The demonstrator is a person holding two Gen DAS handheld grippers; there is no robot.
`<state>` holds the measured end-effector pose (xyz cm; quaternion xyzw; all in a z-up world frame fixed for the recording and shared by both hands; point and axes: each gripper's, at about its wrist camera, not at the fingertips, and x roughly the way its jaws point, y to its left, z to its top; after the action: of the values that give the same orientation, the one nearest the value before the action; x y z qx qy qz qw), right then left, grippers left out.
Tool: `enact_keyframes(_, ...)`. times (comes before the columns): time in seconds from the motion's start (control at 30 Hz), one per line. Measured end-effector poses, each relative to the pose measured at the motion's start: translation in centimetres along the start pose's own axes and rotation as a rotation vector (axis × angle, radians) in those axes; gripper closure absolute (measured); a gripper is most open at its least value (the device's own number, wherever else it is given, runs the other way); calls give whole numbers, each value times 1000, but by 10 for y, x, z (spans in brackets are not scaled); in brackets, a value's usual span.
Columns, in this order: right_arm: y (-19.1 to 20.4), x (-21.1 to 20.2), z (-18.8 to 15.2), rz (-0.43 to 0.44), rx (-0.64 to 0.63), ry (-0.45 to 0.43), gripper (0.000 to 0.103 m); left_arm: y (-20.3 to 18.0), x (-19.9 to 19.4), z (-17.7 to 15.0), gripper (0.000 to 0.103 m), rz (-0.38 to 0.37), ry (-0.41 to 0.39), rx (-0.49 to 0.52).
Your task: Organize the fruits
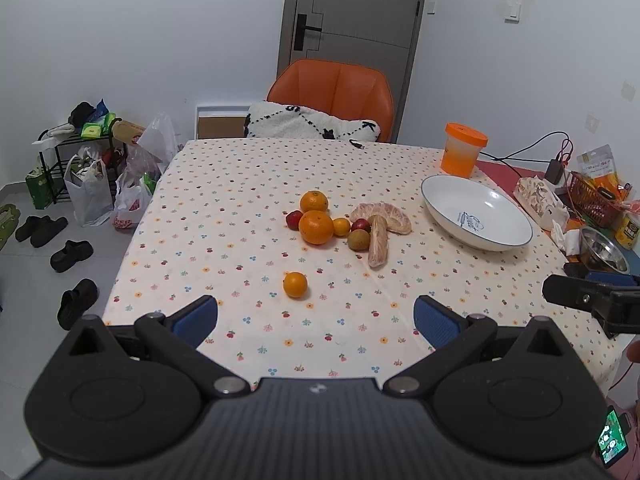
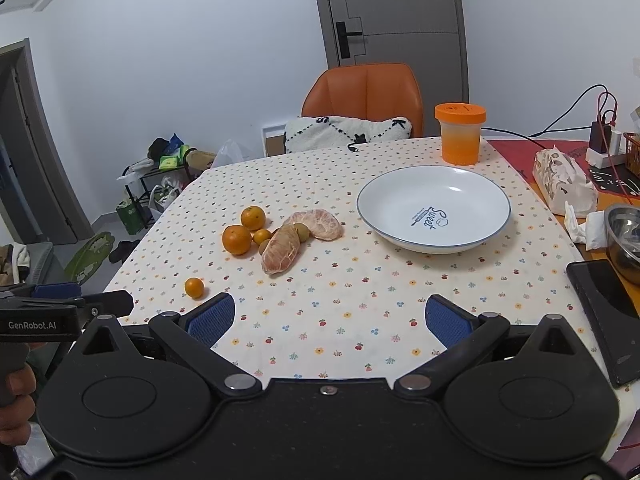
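A cluster of fruit lies mid-table: two oranges (image 1: 316, 227) (image 2: 237, 239), a small tangerine (image 1: 341, 227), two red fruits (image 1: 294, 219), a brownish round fruit (image 1: 358, 239) and two peeled pomelo pieces (image 1: 378, 245) (image 2: 281, 249). One small orange (image 1: 295, 284) (image 2: 194, 287) sits apart, nearer to me. An empty white bowl (image 1: 500, 204) (image 2: 460, 196) stands to the right of the fruit. My left gripper (image 1: 316, 322) is open above the near table edge, holding nothing. My right gripper (image 2: 330, 320) is likewise open and empty.
An orange-lidded jar (image 1: 463, 149) (image 2: 460, 134) stands behind the bowl. A tissue pack (image 2: 564, 182), a metal bowl (image 2: 624, 236), a red basket (image 1: 592, 196) and cables crowd the right edge. An orange chair (image 1: 332, 92) with a cushion stands at the far side. Bags and shoes lie on the floor at left.
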<state>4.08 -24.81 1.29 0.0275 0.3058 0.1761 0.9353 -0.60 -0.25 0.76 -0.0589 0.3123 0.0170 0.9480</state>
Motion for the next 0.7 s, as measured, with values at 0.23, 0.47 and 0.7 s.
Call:
enact_keyframes(0.23, 0, 1, 0, -1, 5, 5, 0, 0, 0, 0, 0, 0, 1, 0)
enact_keyframes(0.47, 0, 1, -1, 1, 2, 4, 0, -1, -1, 0, 0, -3, 1, 7)
enact_keyframes(0.7, 0, 1, 0, 4, 0, 4, 0, -1, -1, 0, 0, -2, 4, 6)
